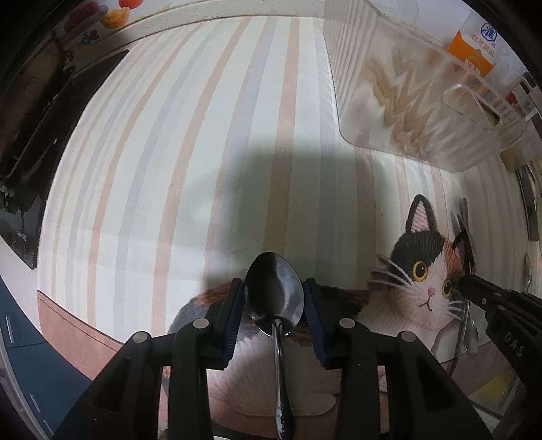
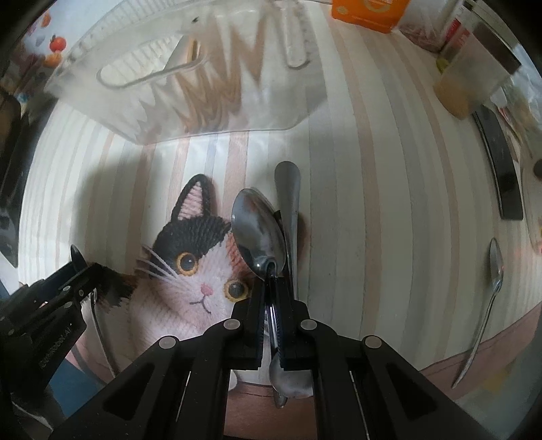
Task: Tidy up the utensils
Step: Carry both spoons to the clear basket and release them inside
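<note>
My left gripper (image 1: pixel 273 298) is shut on a metal spoon (image 1: pixel 274 298), its bowl between the fingers and its handle running back toward the camera, above the striped cat mat (image 1: pixel 203 135). My right gripper (image 2: pixel 271 281) is shut on the neck of another spoon (image 2: pixel 258 233), bowl pointing forward. A further utensil handle (image 2: pixel 288 193) lies on the mat just behind it. A clear plastic organizer tray (image 2: pixel 210 84) stands at the far side and also shows in the left wrist view (image 1: pixel 423 101). The left gripper shows at the left of the right wrist view (image 2: pixel 79 264).
A loose spoon (image 2: pixel 491 298) lies on the mat at the right. An orange carton (image 2: pixel 369 13) and jars (image 2: pixel 474 78) stand behind the tray. A dark flat bar (image 2: pixel 501 169) lies at the far right. The mat's pink border (image 1: pixel 67 325) runs along the near edge.
</note>
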